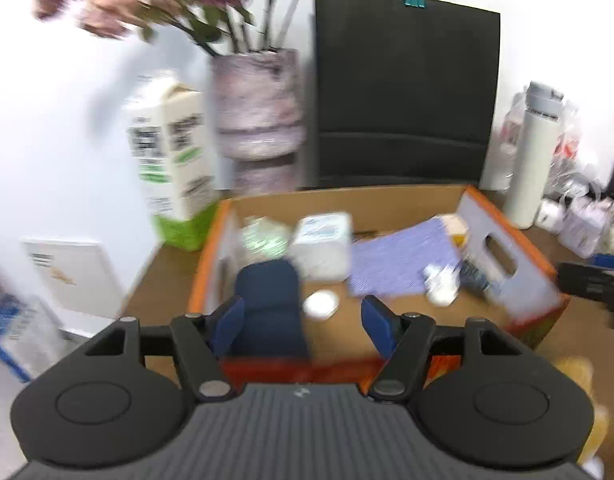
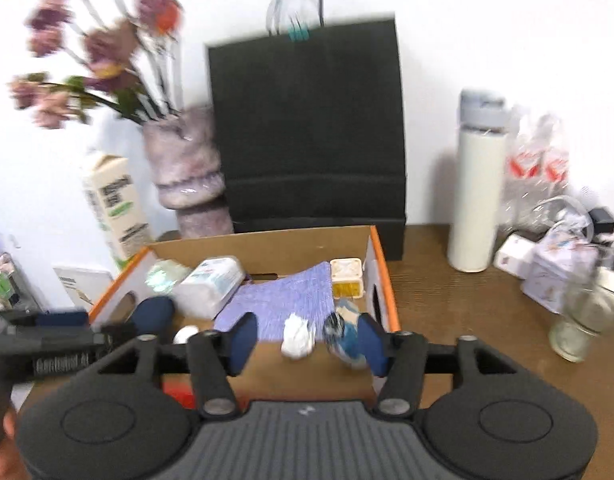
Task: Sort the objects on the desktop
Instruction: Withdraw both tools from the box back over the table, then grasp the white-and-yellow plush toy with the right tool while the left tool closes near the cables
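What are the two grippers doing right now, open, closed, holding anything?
Left gripper: open, holding nothing, over the cardboard box.
Right gripper: open, holding nothing, over the same box.

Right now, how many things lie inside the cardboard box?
7 that I can make out: a navy case, white disc, green packet, tissue pack, purple cloth, yellow tub, crumpled wrappers. More may be hidden.

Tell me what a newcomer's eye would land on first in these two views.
The tall black paper bag against the wall stands out first, right behind the open cardboard box of sorted odds and ends. Left of the bag, pink flowers rise from a mottled vase. In the foreground the right gripper hangs open over the box, holding nothing.
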